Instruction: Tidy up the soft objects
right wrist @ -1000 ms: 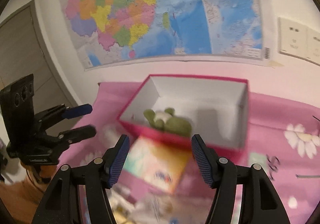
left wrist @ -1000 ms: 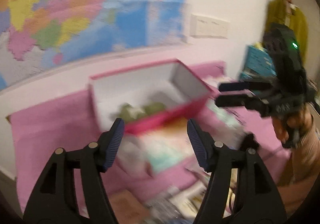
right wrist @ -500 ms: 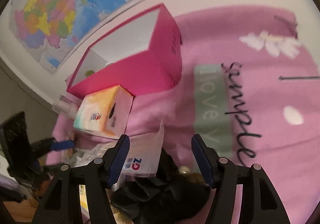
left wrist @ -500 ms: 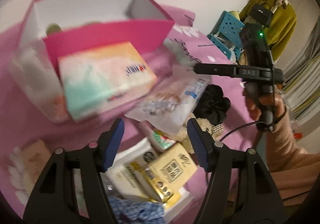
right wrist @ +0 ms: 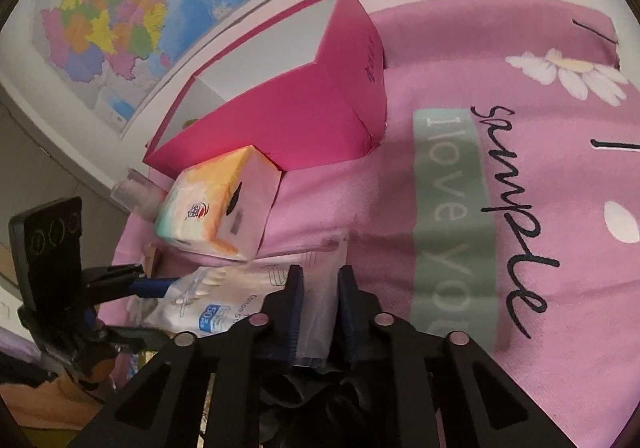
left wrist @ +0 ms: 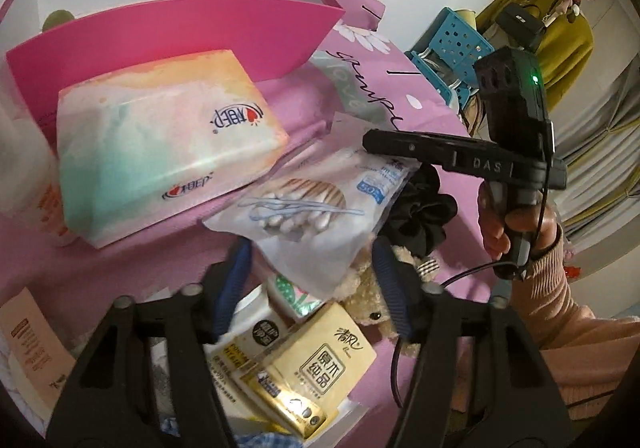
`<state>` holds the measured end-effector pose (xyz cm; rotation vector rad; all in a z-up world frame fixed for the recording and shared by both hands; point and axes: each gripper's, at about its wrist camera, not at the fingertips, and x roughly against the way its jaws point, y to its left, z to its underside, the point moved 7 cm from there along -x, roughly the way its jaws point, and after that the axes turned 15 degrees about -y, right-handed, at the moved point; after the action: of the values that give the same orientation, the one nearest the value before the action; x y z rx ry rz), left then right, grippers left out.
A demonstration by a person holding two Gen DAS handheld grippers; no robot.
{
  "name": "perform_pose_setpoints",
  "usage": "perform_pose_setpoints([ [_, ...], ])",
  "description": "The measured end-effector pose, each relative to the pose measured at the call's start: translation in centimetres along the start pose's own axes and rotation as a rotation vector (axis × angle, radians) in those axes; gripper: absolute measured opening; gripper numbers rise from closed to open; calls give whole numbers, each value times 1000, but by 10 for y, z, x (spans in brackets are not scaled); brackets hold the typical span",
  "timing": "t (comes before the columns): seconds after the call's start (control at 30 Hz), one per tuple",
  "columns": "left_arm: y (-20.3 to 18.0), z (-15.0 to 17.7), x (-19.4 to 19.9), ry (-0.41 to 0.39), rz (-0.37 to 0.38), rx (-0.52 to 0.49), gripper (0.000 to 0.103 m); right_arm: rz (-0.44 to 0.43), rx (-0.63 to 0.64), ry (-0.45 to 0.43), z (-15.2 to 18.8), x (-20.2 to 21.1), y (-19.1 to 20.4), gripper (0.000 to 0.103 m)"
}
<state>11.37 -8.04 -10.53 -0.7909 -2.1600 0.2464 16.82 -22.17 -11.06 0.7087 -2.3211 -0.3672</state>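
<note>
Left wrist view: left tool (left wrist: 316,272) has just been narrowing, its ribbed blue pads straddling the lower end of the crinkly clear cotton-swab bag (left wrist: 316,204); can't tell if the pads press it yet. Glossy pastel tissue pack (left wrist: 160,144), a soft rectangular block, sits at 10 o'clock from the bag. Behind it at 11 o'clock is the rigid magenta box (left wrist: 168,24), white inside. Fuzzy tan plush toy (left wrist: 370,302) and ruffled black scrunchie (left wrist: 420,216) lie at 3 o'clock of the bag. Gold foil tissue packets (left wrist: 316,372) sit at 6 o'clock. Everything lies on a pink cloth (left wrist: 132,268).

Right wrist view: right tool (right wrist: 318,302) has just been closing and is clenched on the bag's thin transparent edge (right wrist: 318,308). The tissue pack (right wrist: 216,216) is at 11 o'clock, the magenta box (right wrist: 296,104) at 12. The left tool (right wrist: 132,308) is at 9 o'clock at the bag's far end.
</note>
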Motion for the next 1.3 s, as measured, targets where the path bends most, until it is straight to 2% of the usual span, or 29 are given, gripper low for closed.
perform_pose_setpoints([
  [0.37, -13, 1, 10, -45, -37, -70, 49, -31, 27, -100, -8, 26, 15, 14],
  [0.57, -28, -6, 30, -108, -49, -123, 49, -55, 59, -158, -18, 45, 31, 14],
  [0.73, -36, -21, 49, -175, -72, -171, 49, -78, 84, -214, -34, 56, 44, 14],
  [0.97, -32, -55, 60, -243, -131, -215, 49, -120, 146, -263, -65, 51, 68, 14],
  [1.13, -23, -79, 59, -273, -183, -233, 49, -134, 174, -294, -88, 39, 80, 14],
  [1.3, -1, -101, 51, -266, -240, -223, 49, -133, 158, -311, -113, 17, 76, 14],
])
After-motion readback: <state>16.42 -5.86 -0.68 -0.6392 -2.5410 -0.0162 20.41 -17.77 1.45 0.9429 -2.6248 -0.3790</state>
